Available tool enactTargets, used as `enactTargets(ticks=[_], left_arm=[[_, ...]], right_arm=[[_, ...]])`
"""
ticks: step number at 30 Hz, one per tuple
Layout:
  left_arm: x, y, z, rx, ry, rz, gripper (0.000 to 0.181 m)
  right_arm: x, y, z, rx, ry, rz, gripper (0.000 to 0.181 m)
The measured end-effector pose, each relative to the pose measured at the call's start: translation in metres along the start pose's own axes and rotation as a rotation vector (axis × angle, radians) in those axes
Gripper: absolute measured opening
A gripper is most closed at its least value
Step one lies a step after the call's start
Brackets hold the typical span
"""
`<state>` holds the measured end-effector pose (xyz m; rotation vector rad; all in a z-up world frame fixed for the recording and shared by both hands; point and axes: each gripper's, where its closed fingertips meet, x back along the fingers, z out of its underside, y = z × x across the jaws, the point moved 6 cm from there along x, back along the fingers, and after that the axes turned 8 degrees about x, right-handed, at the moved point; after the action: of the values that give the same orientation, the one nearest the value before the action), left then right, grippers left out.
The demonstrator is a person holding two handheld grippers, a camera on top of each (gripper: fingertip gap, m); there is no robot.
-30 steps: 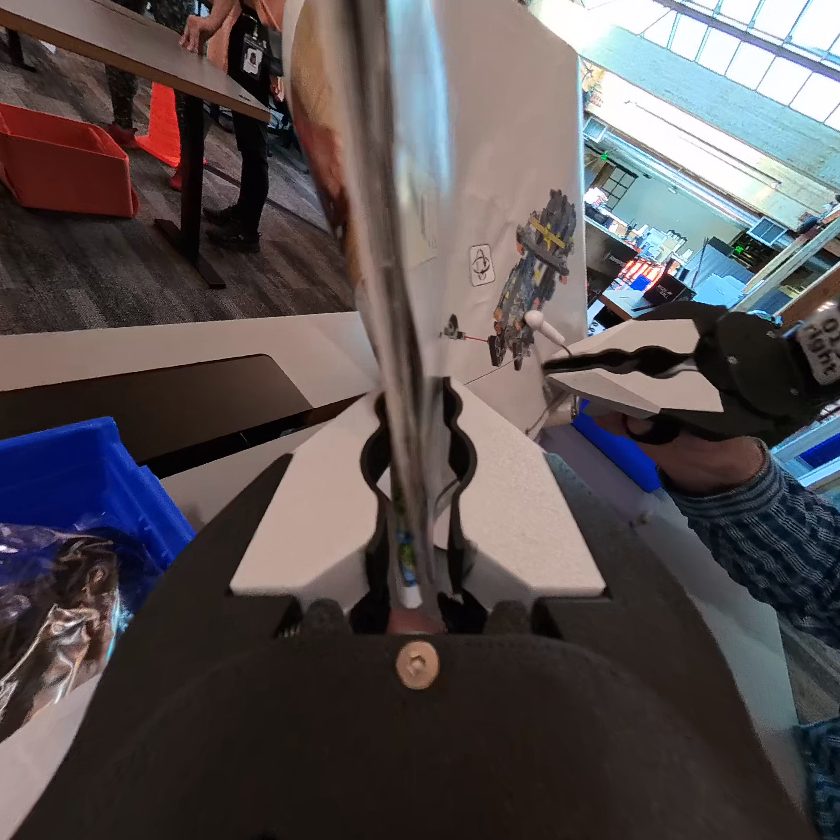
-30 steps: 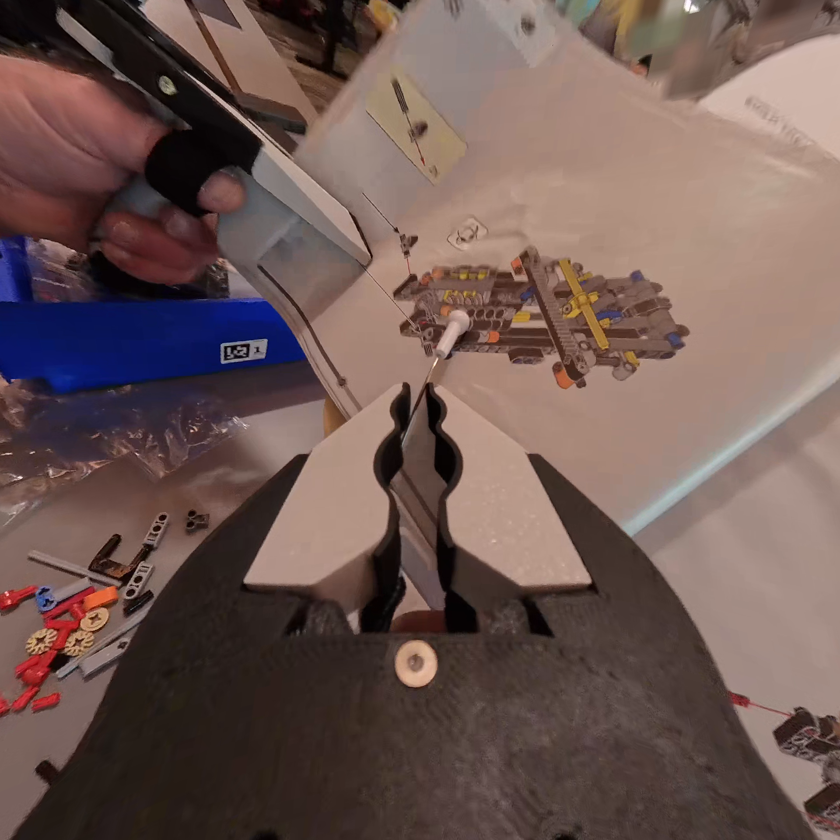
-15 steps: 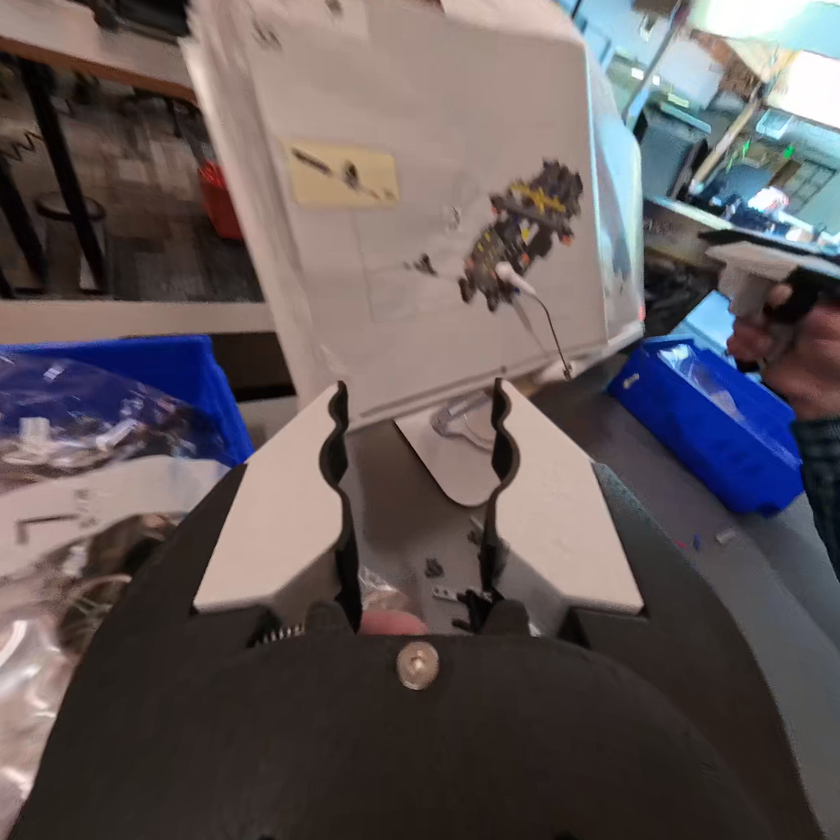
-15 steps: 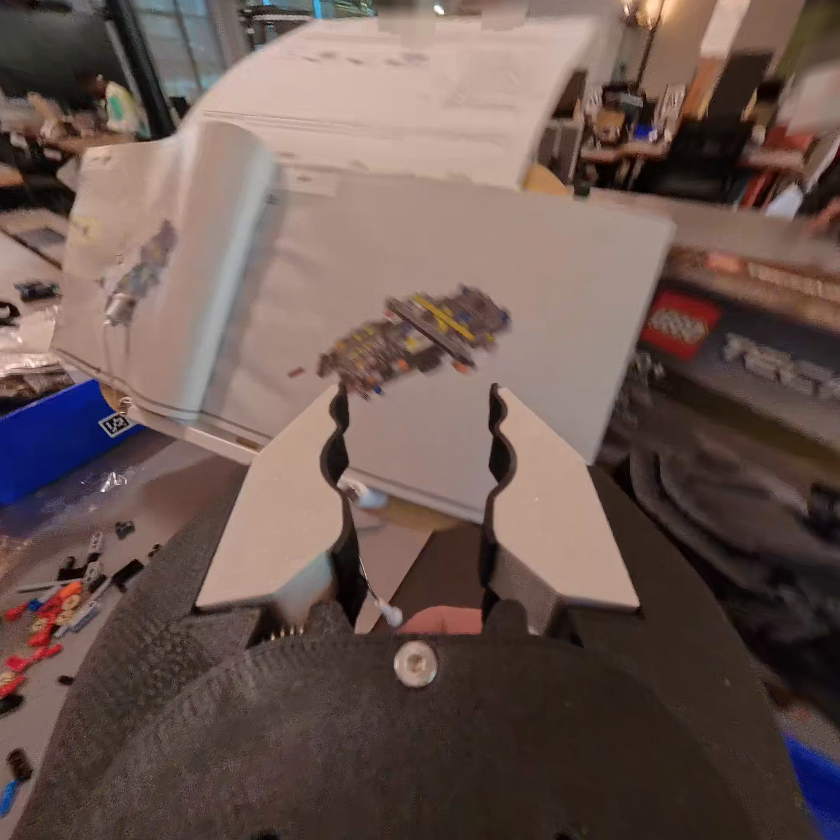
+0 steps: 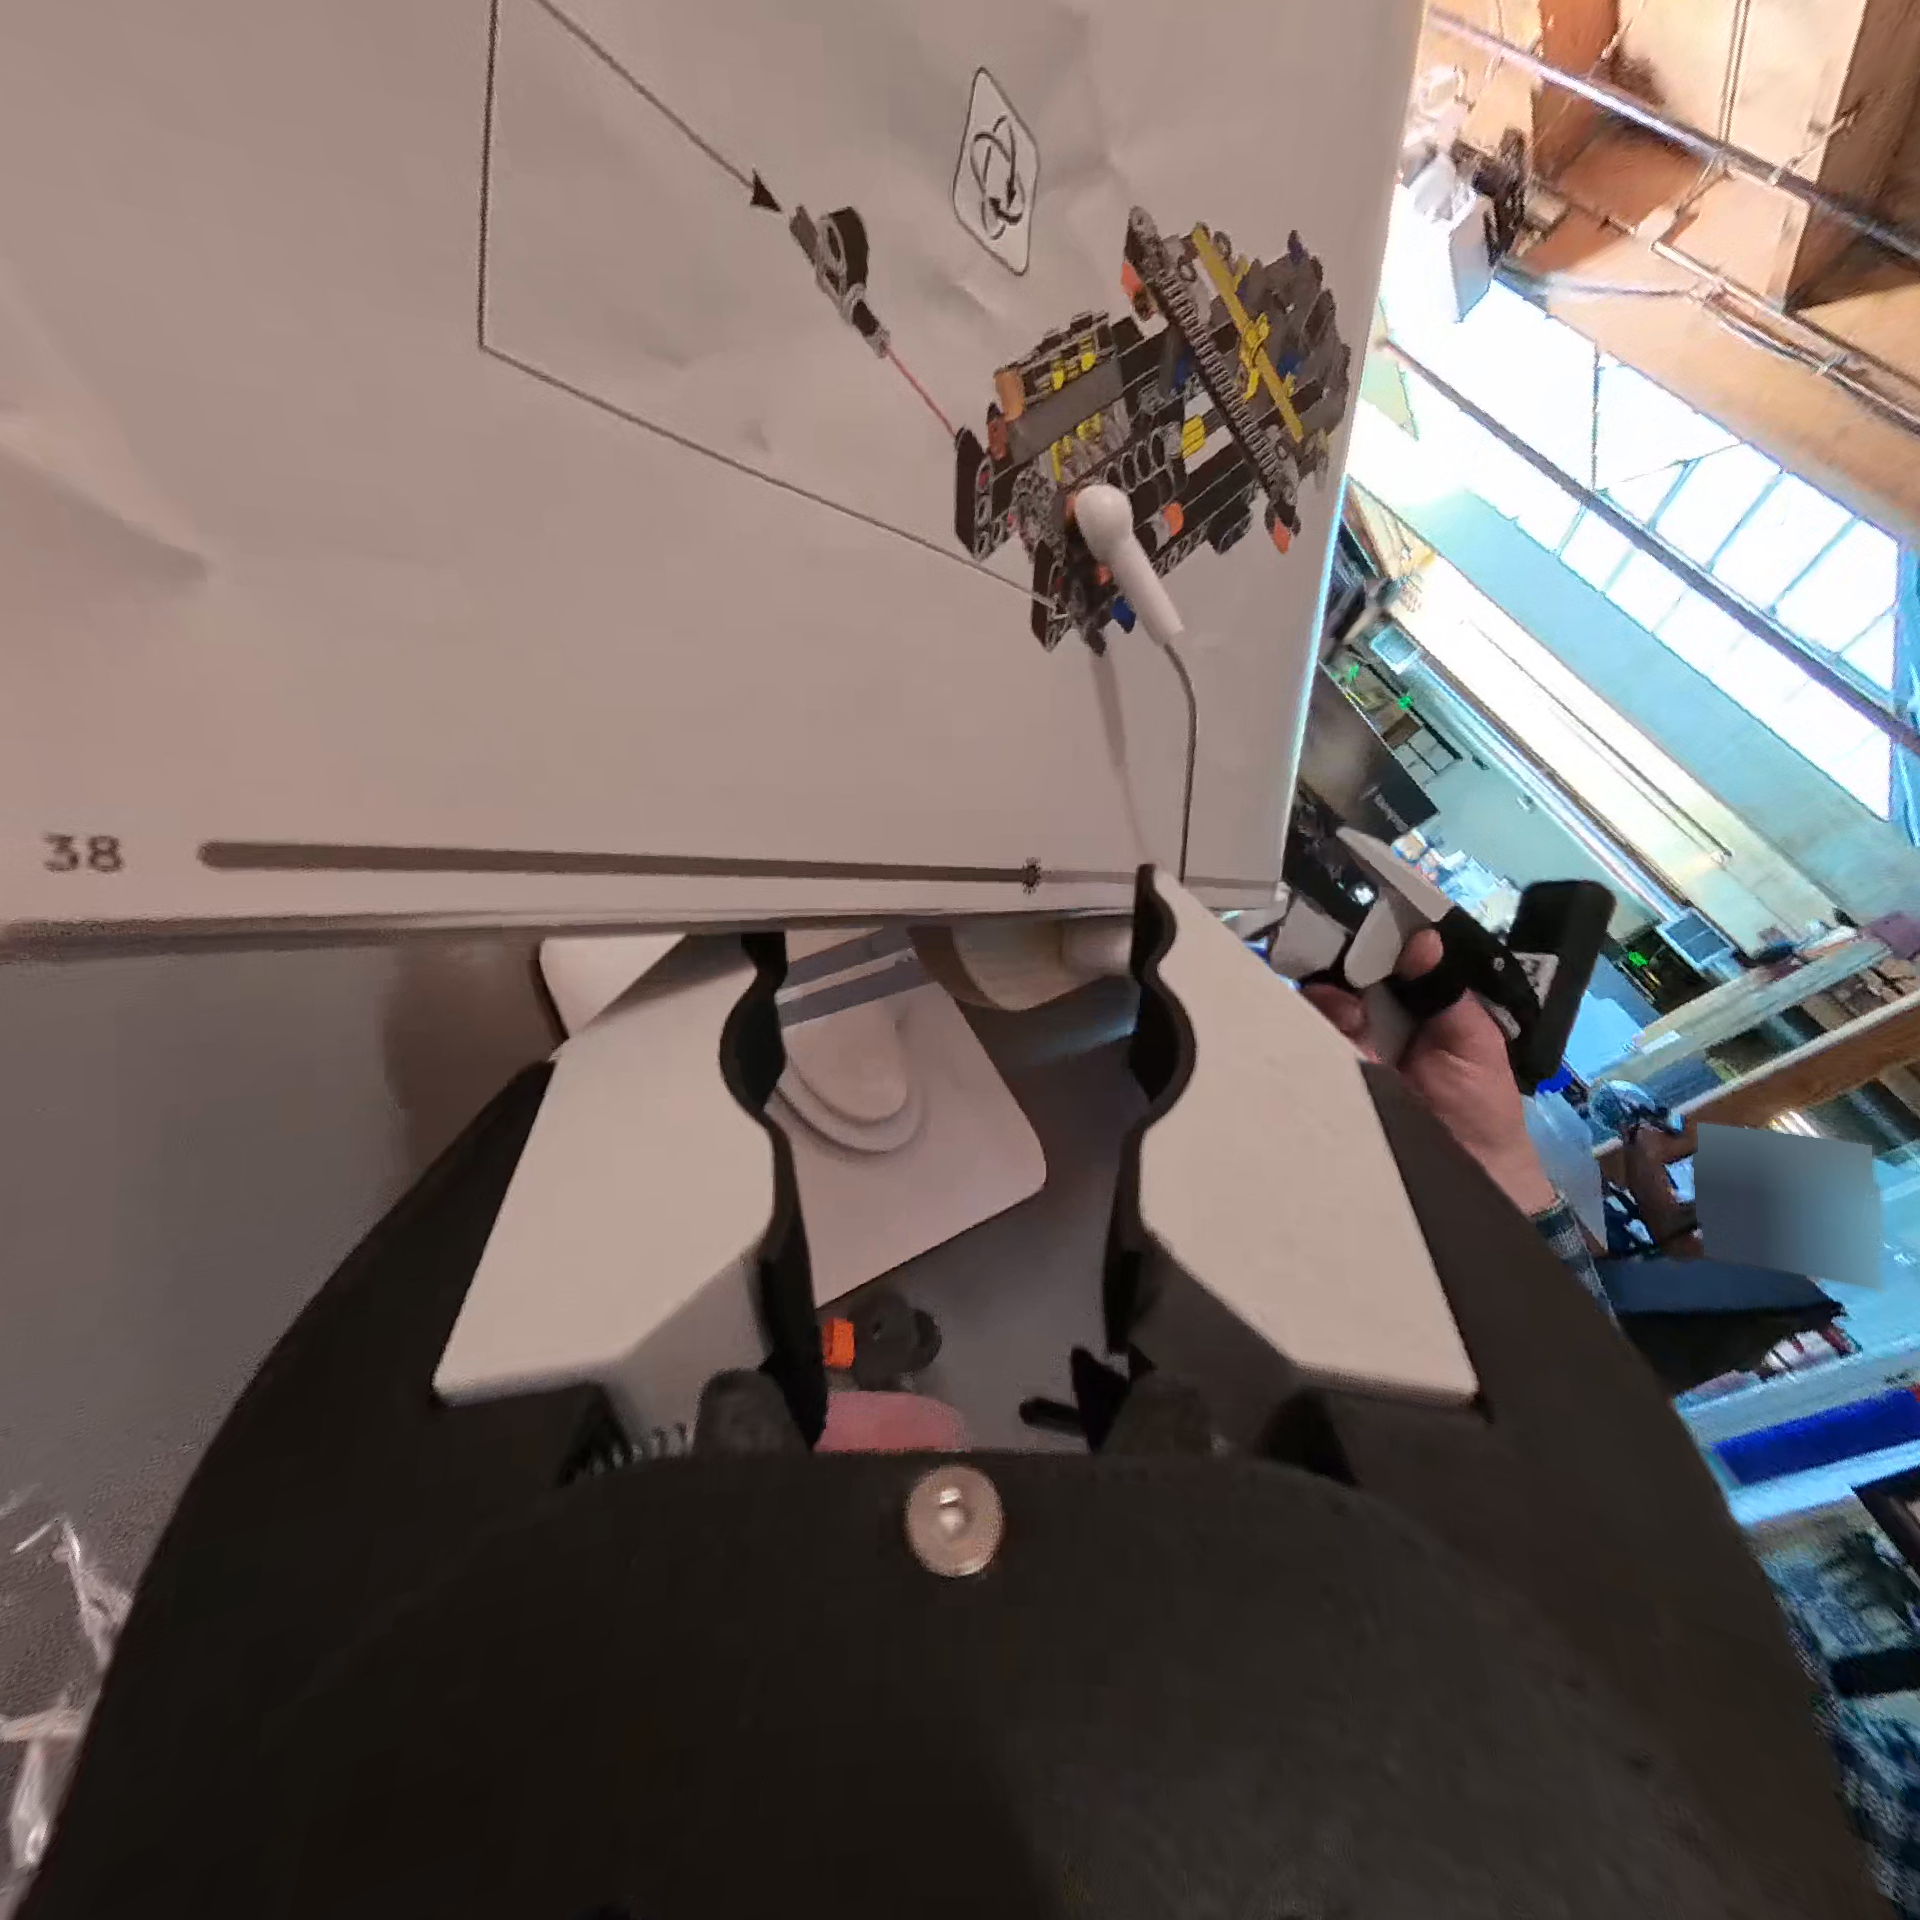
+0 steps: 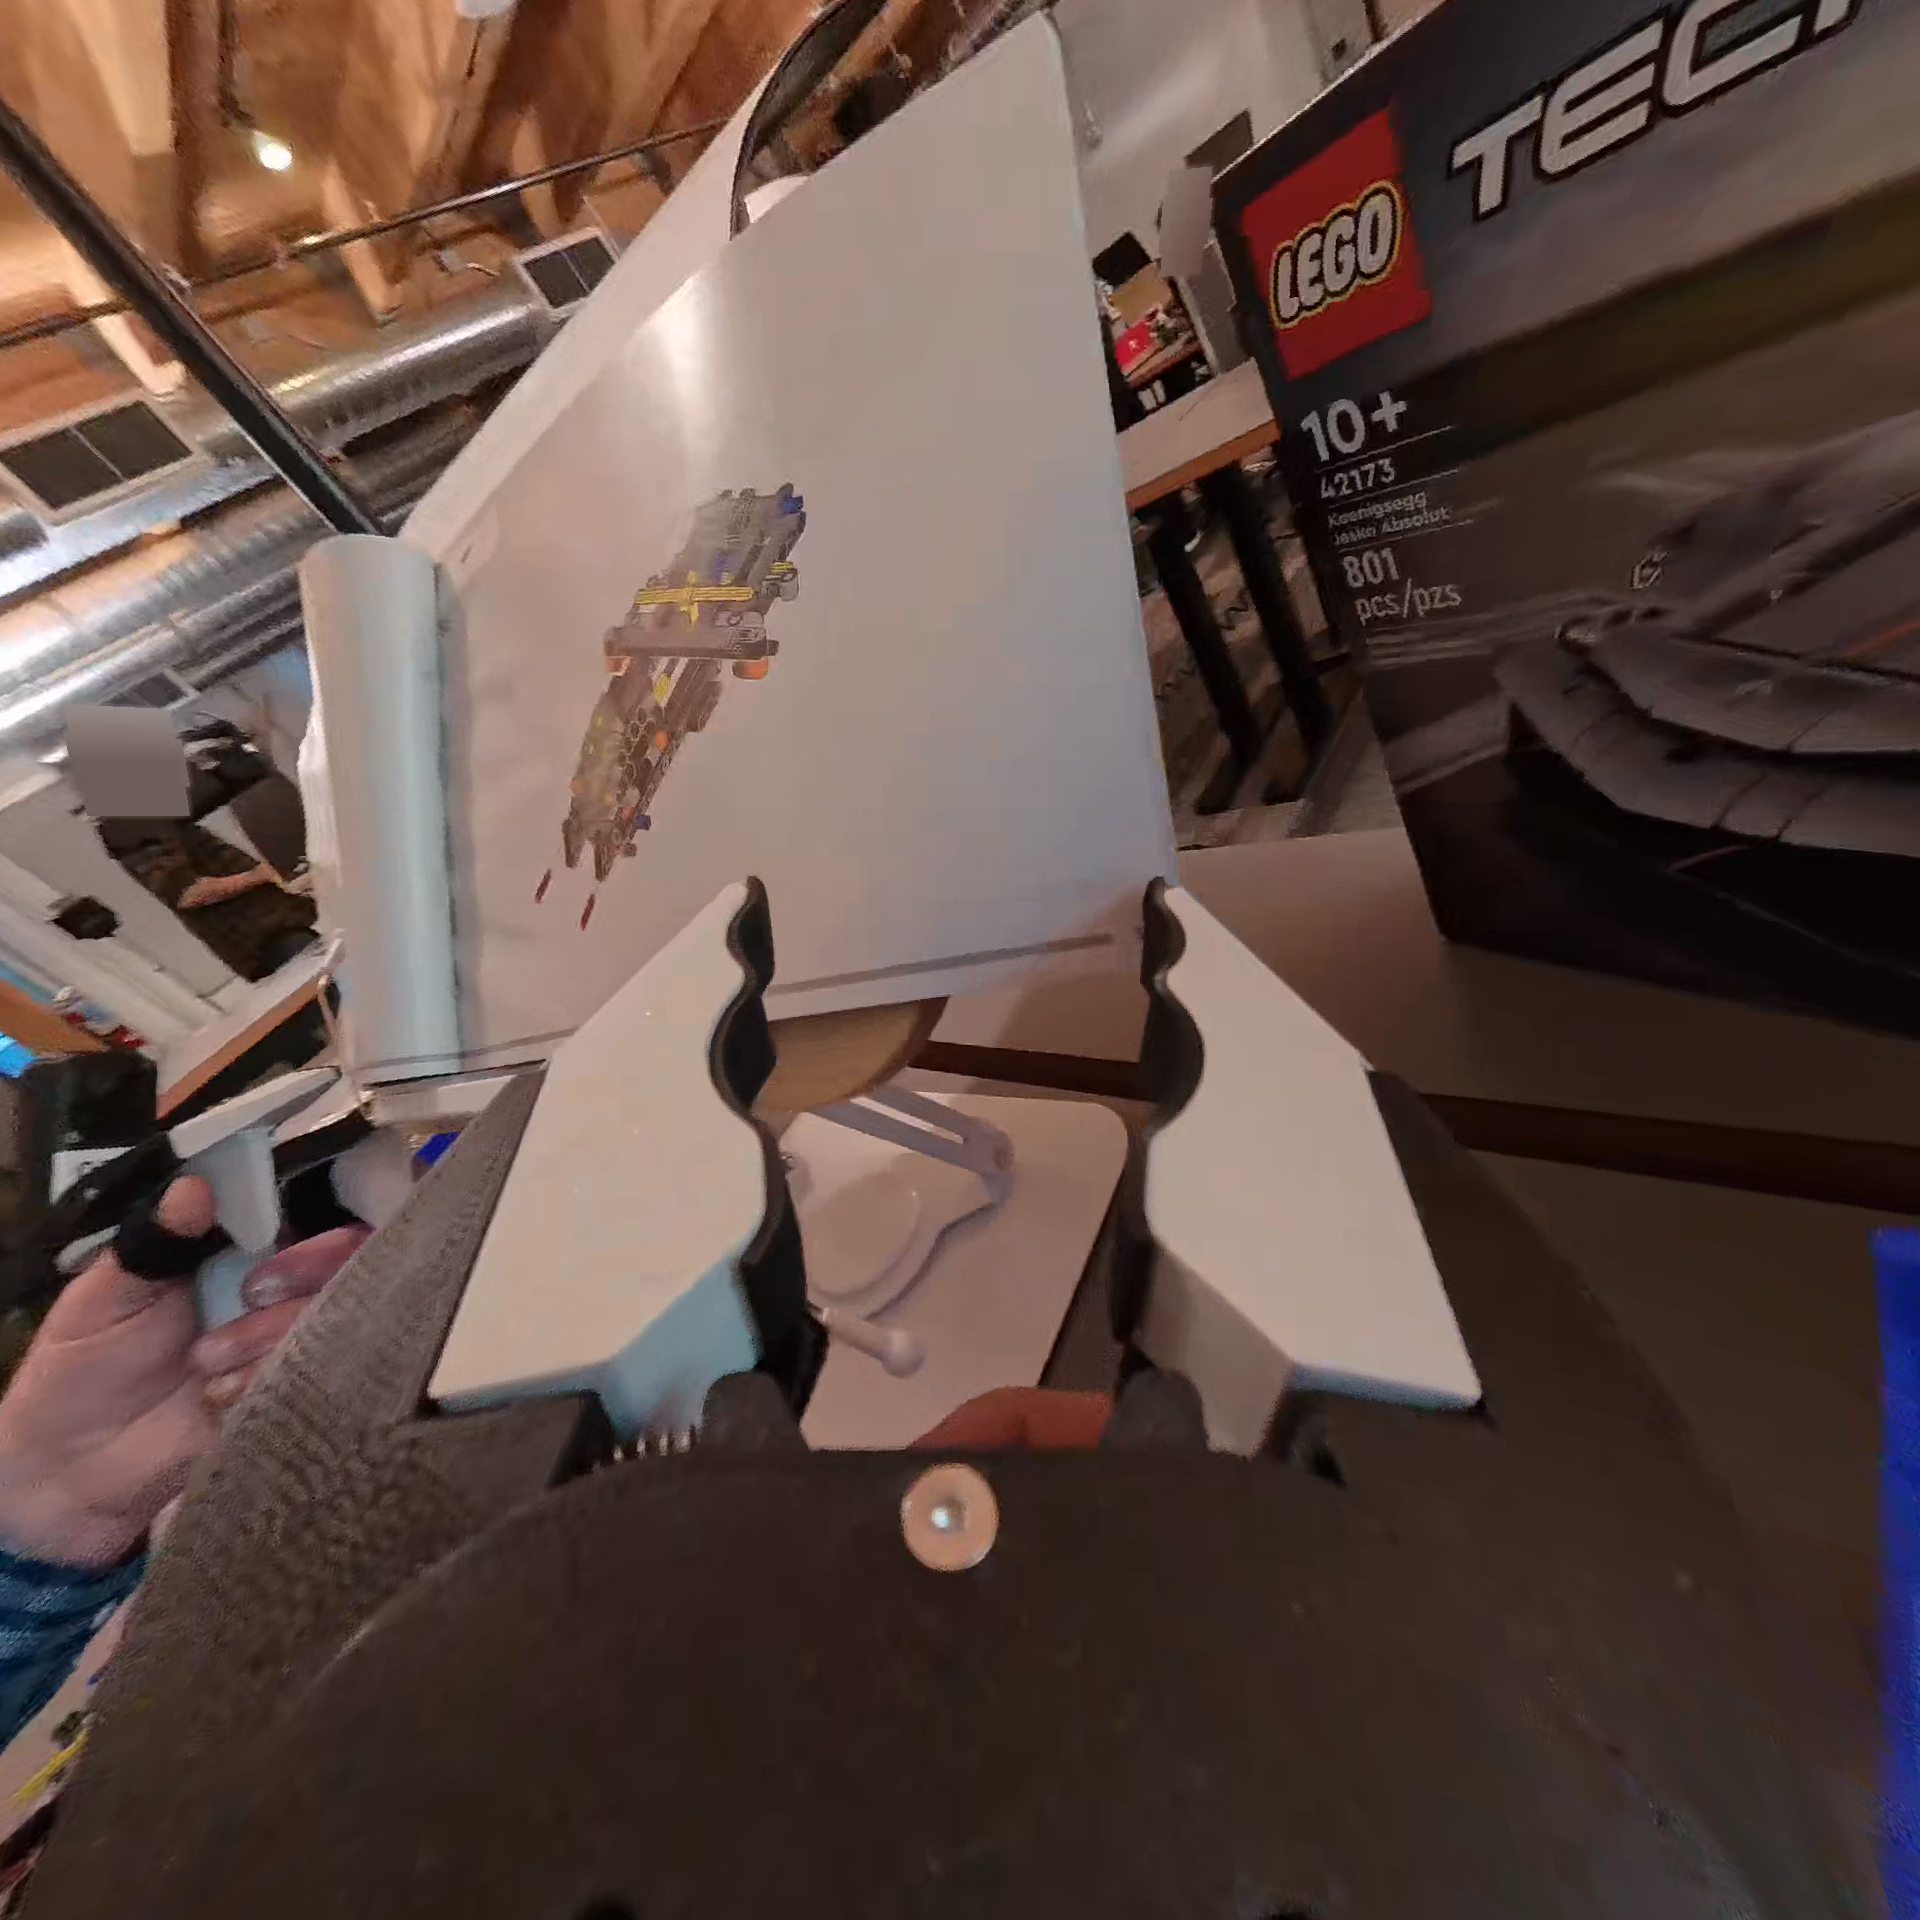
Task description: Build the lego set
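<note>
- The white paper instruction booklet (image 5: pixel 644 540) is standing open on a white page-holder stand (image 5: pixel 894 1101) on the grey table (image 5: pixel 208 1122); its upper part is running out of the left wrist view, and the stand's upper part is sitting hidden behind the page edge.
- A white ball-tipped wire arm (image 5: pixel 1117 566) is pressing on the page's printed model; only the left wrist view is showing this contact.
- Only the right wrist view is showing the dark cardboard set box (image 6: pixel 1621 468), cropped at the right, and the booklet's rolled-back pages (image 6: pixel 379 800).
- Small loose pieces between the left fingers are too blurred to identify.
- The left gripper (image 5: pixel 951 1091) is pointing at the stand, jaws spread wide, nothing between them.
- The right gripper (image 6: pixel 951 1091) is likewise gaping empty, aimed at the stand's base (image 6: pixel 935 1226).
</note>
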<state>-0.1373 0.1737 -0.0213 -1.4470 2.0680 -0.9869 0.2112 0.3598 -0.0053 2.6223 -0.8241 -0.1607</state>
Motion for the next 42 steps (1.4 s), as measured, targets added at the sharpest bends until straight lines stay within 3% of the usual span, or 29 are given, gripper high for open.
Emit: enactTargets(ticks=[3,6,11,16,18,22,26,30,32,42], left_arm=[[0.000,0.004,0.005,0.034,-0.046,-0.028,0.067],[0.005,0.011,0.006,0.102,-0.099,-0.053,0.072],[0.004,0.007,0.016,0.137,-0.110,-0.042,0.072],[-0.002,0.006,0.031,0.204,-0.112,-0.005,0.076],[-0.004,0.000,0.026,0.193,-0.129,0.024,0.073],[-0.016,-0.005,0.018,0.203,-0.146,0.080,0.066],[-0.024,-0.010,0.015,0.210,-0.174,0.177,0.049],[-0.024,-0.007,0.014,0.237,-0.189,0.228,0.044],[-0.025,0.000,0.012,0.258,-0.193,0.213,0.028],[-0.022,0.011,0.002,0.278,-0.199,0.255,0.024]], right_arm=[[-0.006,-0.002,0.013,-0.061,0.077,-0.078,0.076],[-0.006,-0.006,0.019,-0.071,0.065,-0.055,0.083],[-0.023,0.017,0.037,-0.096,0.123,-0.231,0.084],[-0.042,0.031,0.032,-0.149,0.034,-0.328,0.073],[-0.046,0.025,0.031,-0.193,0.005,-0.352,0.061],[-0.054,0.019,0.031,-0.249,-0.026,-0.375,0.061],[-0.059,0.021,0.030,-0.265,-0.033,-0.432,0.045],[-0.058,0.023,0.032,-0.300,-0.051,-0.491,0.034],[-0.056,0.026,0.034,-0.301,-0.053,-0.508,0.031],[-0.044,0.046,0.043,-0.333,-0.084,-0.541,0.023]])
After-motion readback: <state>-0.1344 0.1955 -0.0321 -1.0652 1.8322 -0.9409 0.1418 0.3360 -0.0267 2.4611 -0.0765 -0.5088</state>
